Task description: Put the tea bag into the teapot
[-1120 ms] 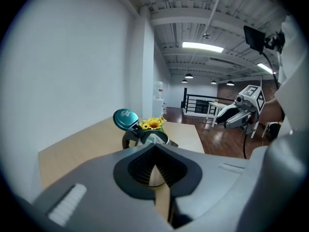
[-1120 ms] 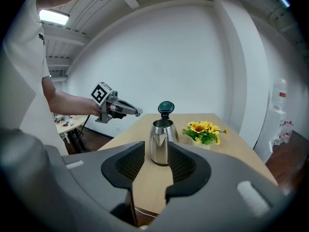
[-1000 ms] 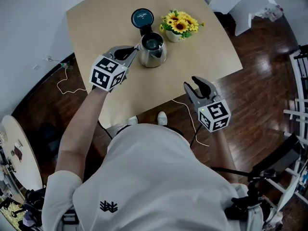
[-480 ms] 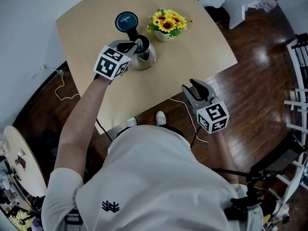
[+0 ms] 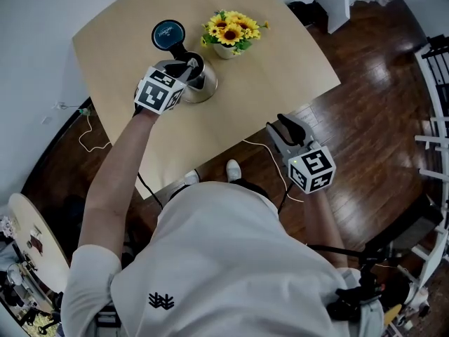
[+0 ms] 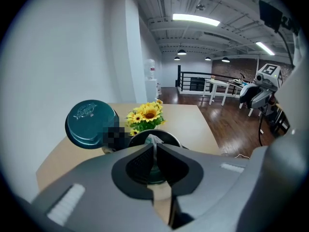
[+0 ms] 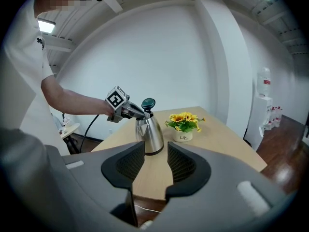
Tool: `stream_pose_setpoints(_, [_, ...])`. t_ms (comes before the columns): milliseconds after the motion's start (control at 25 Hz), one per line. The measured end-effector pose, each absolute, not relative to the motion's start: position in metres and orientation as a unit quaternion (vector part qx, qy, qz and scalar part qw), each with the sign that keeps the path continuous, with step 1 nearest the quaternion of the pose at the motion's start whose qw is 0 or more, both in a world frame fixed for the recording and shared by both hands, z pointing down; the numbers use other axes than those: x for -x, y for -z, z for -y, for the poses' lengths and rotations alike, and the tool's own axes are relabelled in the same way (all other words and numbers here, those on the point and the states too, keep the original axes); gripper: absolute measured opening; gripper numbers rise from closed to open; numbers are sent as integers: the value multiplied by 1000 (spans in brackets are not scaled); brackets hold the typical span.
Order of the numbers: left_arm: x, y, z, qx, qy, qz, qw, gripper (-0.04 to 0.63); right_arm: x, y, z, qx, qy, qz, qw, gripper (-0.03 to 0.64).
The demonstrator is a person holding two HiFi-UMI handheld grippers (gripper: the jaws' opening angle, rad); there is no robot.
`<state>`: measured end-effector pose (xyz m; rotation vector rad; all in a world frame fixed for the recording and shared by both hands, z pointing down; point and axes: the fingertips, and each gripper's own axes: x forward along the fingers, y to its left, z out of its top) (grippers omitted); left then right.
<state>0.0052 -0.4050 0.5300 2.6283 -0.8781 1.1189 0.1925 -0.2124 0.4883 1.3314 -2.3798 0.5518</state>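
A steel teapot [image 5: 203, 88] stands on the wooden table [image 5: 280, 62] with its dark teal lid [image 5: 168, 34] flipped up. My left gripper [image 5: 190, 66] hangs over the teapot's open mouth [image 6: 169, 137]. A white tea bag [image 6: 153, 140] shows between its jaw tips, right above the opening. The jaws are opening, but a thin gap is all that shows and the pads still touch the bag. From the right gripper view the teapot [image 7: 150, 134] and left gripper [image 7: 139, 114] stand ahead. My right gripper [image 5: 279, 126] is off the table's near edge, open, holding nothing.
A small white pot of sunflowers [image 5: 230, 30] stands just right of the teapot, close to the lid. A thin cable [image 5: 259, 149] runs over the dark wooden floor near the table's edge. A round side table [image 5: 31, 237] sits at the lower left.
My left gripper has moved from beside the teapot to over its open mouth with the tea bag. The right gripper has stayed about where it was.
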Motion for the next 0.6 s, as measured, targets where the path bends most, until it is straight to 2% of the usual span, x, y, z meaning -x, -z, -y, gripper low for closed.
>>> stream_pose_setpoints(120, [-2,-537,406,-872,-384,295,79,43,-200,-489,210,-475,-198,838,179,144])
stream_pose_setpoints(600, [5,-506,387,-878,-344,327,72,44,-198,-480,207,-458,-187,850,179,144])
